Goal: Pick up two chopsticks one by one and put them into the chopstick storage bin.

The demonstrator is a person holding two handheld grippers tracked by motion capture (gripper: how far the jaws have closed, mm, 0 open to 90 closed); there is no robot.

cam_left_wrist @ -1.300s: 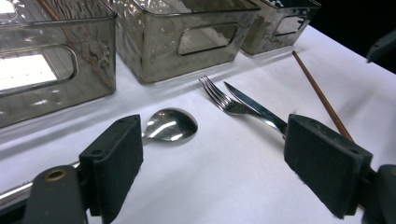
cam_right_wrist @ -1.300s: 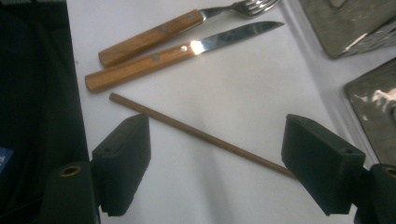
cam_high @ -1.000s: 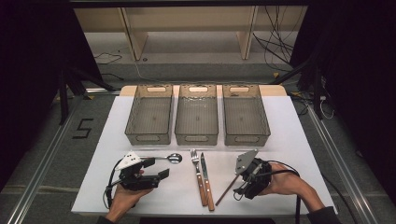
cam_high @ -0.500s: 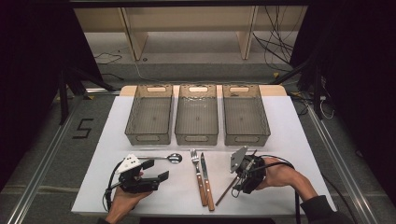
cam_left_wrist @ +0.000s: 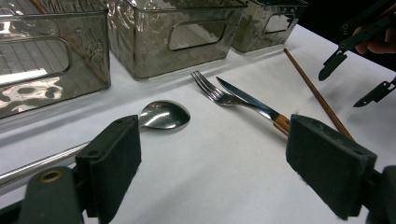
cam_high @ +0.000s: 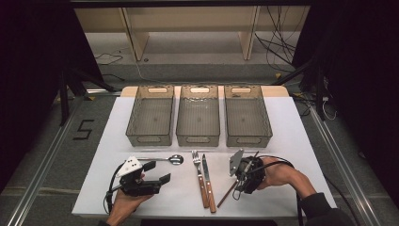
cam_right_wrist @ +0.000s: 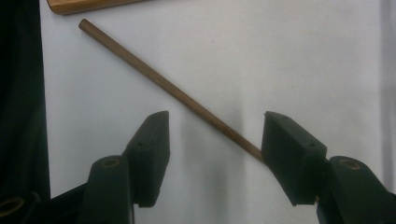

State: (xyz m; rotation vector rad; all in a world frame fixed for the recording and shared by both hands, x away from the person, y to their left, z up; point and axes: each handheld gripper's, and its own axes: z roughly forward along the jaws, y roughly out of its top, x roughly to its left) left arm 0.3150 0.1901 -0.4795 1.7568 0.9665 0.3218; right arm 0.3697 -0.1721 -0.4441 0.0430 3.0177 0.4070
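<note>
The right gripper [cam_right_wrist: 215, 135] hangs with jaws open over the brown chopstick [cam_right_wrist: 168, 88]; the left gripper [cam_left_wrist: 215, 158], jaws open, rests near the spoon [cam_left_wrist: 163, 115].

A dim room with black curtains [cam_high: 28, 70] on both sides. Beyond the bench's far edge, a pale wooden shelf frame [cam_high: 188, 23] stands on grey floor [cam_high: 197, 70] strewn with cables [cam_high: 277, 47].

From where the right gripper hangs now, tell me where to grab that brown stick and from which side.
Take the brown stick at mid-shaft, coming straight down from above. It is a thin, even rod lying flat on the white table, so no part offers a better grip. The right gripper is open, the shaft crossing the gap at a slant; turning the hand so the jaws close square across it would probably hold better.
</note>
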